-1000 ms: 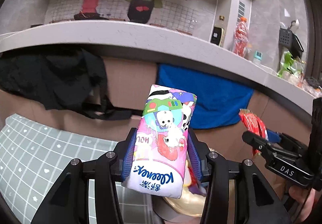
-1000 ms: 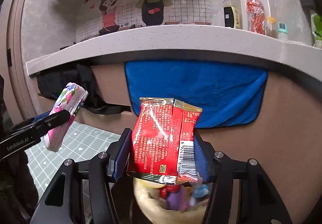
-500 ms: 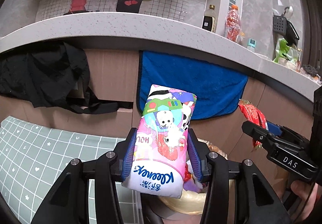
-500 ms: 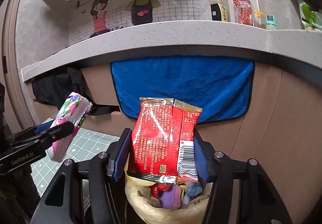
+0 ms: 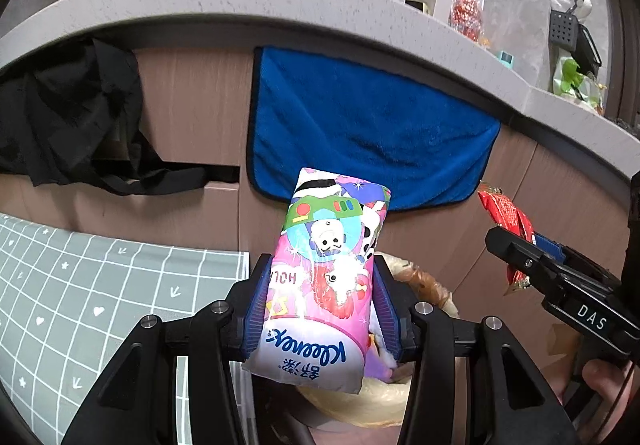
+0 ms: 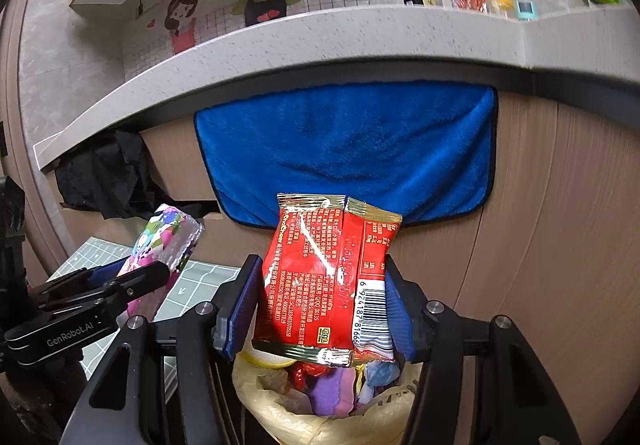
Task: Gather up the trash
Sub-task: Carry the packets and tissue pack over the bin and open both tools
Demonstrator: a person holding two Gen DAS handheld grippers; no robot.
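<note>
Right wrist view: right gripper (image 6: 320, 309) clamps a red snack packet (image 6: 328, 277) just above the lined trash bin (image 6: 320, 405), already part full. Left gripper (image 5: 320, 309) pinches a Kleenex tissue pack (image 5: 324, 285) beside it. Both drops remain, probably.
</note>
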